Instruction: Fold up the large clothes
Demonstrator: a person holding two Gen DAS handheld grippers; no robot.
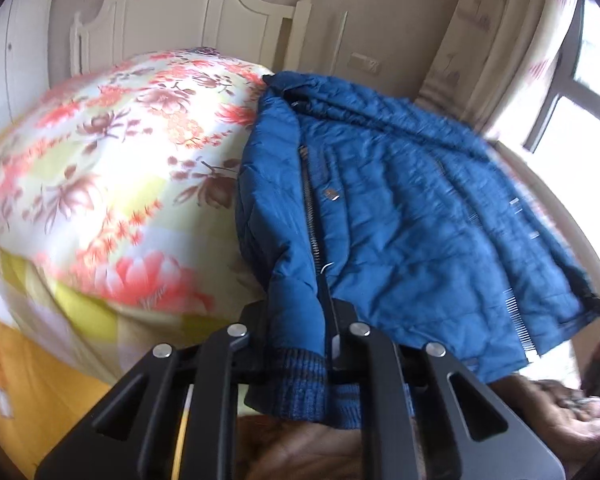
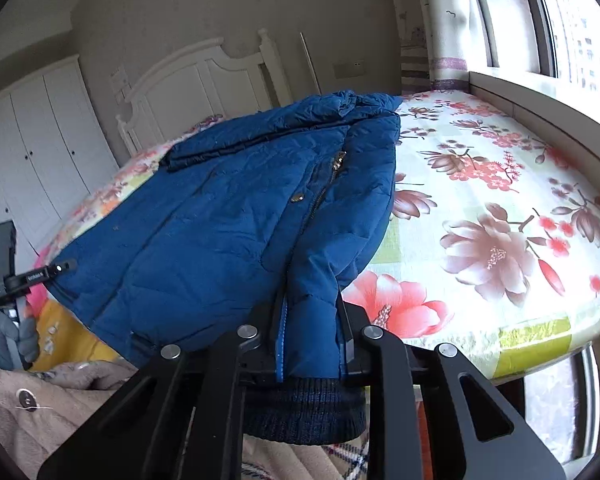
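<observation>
Jacket (image 1: 400,208), blue quilted with zip front, lies spread on the floral bedspread (image 1: 112,168), its body running toward 12 o'clock from both grippers and its ribbed hem at 6 o'clock; the left gripper (image 1: 300,344) has its jaws pinched tight on one hem corner beside the zip, and the right gripper (image 2: 312,340) is likewise clamped on the other hem corner, knit cuff (image 2: 304,412) hanging below its fingers. Right wrist view alone shows white wardrobe doors (image 2: 32,152) at 9 o'clock and a grey-gloved hand (image 2: 8,340) at 8 o'clock; left wrist view alone shows the yellow sheet (image 1: 32,392) at 8 o'clock.
</observation>
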